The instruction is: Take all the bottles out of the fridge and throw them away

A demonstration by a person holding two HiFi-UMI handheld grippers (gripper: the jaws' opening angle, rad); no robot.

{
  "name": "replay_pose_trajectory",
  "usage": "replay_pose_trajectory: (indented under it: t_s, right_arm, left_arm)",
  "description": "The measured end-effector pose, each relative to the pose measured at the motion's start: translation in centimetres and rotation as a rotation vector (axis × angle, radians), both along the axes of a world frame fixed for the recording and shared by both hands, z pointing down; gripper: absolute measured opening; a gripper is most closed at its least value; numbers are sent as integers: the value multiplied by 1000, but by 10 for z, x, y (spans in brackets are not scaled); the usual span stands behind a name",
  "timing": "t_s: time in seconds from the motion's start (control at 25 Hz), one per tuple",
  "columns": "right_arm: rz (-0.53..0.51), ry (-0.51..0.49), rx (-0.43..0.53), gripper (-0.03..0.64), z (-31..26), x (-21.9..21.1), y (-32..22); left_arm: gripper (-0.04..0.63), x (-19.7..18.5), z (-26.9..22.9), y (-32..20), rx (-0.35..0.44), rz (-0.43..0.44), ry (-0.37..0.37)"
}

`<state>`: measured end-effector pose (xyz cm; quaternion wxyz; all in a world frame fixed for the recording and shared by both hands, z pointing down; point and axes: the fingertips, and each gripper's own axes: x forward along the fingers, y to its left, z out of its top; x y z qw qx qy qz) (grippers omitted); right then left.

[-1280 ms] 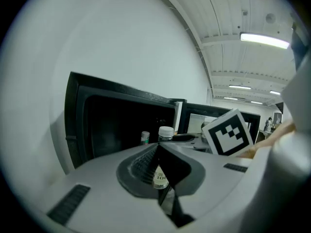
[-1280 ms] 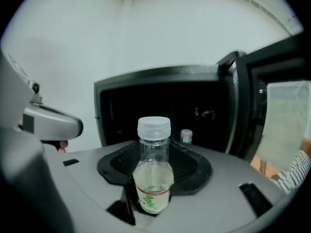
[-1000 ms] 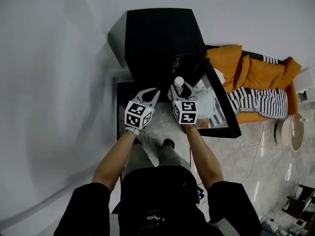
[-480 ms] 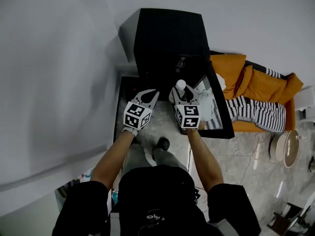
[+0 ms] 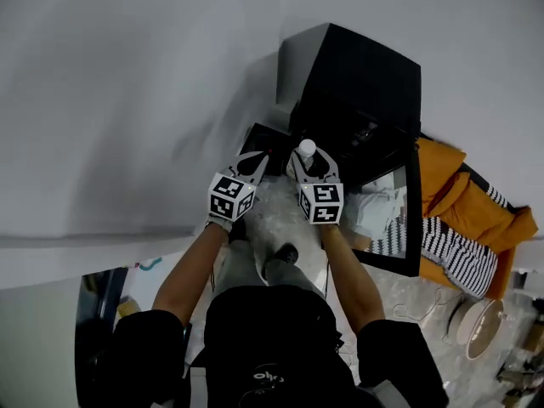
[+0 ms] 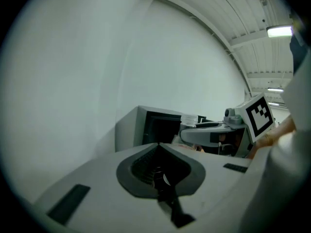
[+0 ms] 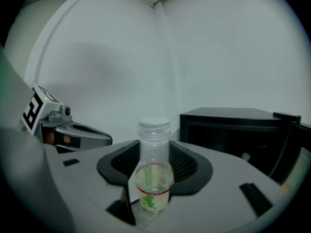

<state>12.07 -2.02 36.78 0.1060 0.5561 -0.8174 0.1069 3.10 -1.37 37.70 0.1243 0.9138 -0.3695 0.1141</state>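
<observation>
- Nearest us, both forearms reach forward side by side, and the 2 grippers sit level with each other in front of the fridge.
- The left gripper [image 6: 158,144] has its jaws together with nothing between them. We judge it is a spare hand just now, kept beside the other so it stays out of the way.
- The right gripper [image 7: 154,147] has its jaws clamped on the bottle [image 7: 153,178]. It is a small clear bottle with a white cap and a little pale liquid, held upright by its body. Upright seems sensible, since the neck stands free above the jaws.
- The bottle is outside the fridge [image 5: 361,75], near its open front, so 1 removal looks done and the throwing away is not.
- Only the right gripper view shows the label and liquid; the head view gives just the white cap from above.
- Only the head view shows the fridge door [image 5: 414,215] swung open to the right and the orange sofa [image 5: 450,189] beyond it.
- We see no bin in any view.
</observation>
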Motion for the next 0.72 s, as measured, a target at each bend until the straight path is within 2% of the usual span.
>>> replay_pose_trajectory:
  t_s: [0.28, 0.72]
  right_arm:
    - [-107, 14, -12, 192, 7, -62, -14]
    - [-135, 14, -53, 192, 42, -91, -37]
  left_arm:
    - [2, -58, 6, -5, -17, -99, 8]
    - [2, -90, 38, -21, -75, -112, 16]
